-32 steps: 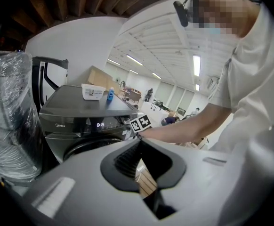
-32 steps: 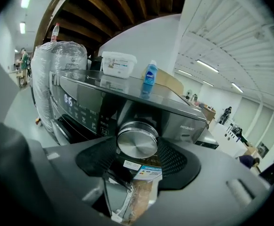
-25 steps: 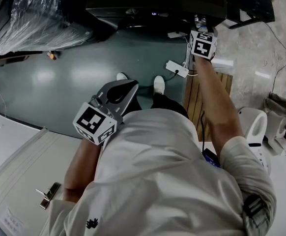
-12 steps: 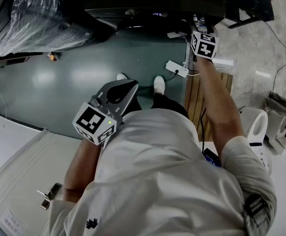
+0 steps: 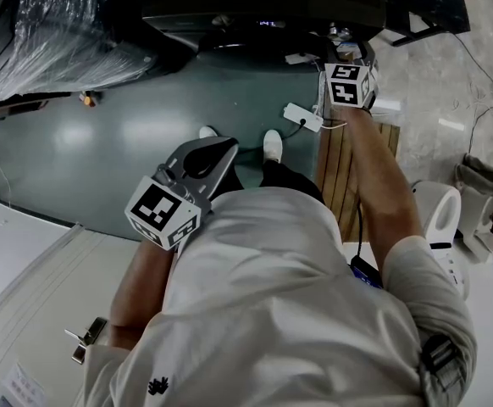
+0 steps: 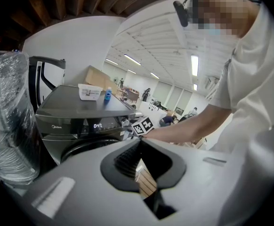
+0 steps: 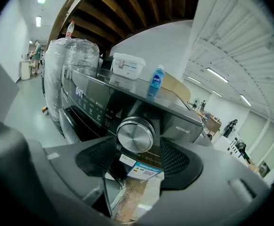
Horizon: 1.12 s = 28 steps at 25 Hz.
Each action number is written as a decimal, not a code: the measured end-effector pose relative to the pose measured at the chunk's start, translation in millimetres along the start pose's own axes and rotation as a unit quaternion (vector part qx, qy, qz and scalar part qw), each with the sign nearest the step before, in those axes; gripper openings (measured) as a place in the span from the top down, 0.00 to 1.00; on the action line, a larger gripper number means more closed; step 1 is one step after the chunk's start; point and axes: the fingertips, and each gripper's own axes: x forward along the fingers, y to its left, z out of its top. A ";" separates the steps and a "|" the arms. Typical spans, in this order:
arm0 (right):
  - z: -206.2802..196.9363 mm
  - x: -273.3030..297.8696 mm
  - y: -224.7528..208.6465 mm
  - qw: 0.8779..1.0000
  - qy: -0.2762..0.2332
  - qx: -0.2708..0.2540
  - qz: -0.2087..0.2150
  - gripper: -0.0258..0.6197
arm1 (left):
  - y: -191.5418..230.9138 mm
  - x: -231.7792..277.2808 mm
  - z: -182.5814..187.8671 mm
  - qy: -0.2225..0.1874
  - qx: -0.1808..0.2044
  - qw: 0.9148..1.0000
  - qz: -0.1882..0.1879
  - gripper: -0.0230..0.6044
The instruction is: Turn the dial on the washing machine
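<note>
Dial [image 7: 135, 134] of round brushed metal is sitting on the dark washing machine's [image 7: 92, 100] front panel, at the end away from the lit display [image 7: 79, 92]. The right gripper [image 7: 137, 143] is clasping it, with one jaw pressing at each side of its rim. On the machine's top a blue bottle [image 7: 157, 81] is standing just beside a white tub [image 7: 127, 65], and a plastic-wrapped bulk [image 7: 73, 62] is rising beyond the machine. The person's right arm [image 5: 382, 185] is reaching out over a wooden pallet [image 5: 335, 172]. The left gripper [image 5: 221, 153] is hovering near the person's waist above the green floor [image 5: 102, 134] — its jaws are resting closed together and holding nothing.
</note>
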 end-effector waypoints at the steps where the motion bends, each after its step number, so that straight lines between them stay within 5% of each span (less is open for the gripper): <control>1: -0.8 0.6 1.6 1.000 0.003 -0.014 -0.001 0.55 | 0.0 0.2 -0.6 0.001 -0.001 1.000 0.000 0.88; 11: -0.5 8.6 7.0 0.998 0.014 -0.053 -0.012 0.55 | 3.0 -0.4 -3.6 0.005 -0.003 1.000 0.004 0.88; 22: 4.1 8.9 4.1 0.999 0.013 0.041 -0.021 0.56 | 7.0 -3.7 -4.1 0.003 -0.008 1.000 0.010 0.88; 28: 8.8 7.1 0.1 0.991 0.001 0.136 0.003 0.56 | 7.1 0.4 -2.4 0.003 -0.006 1.000 0.007 0.88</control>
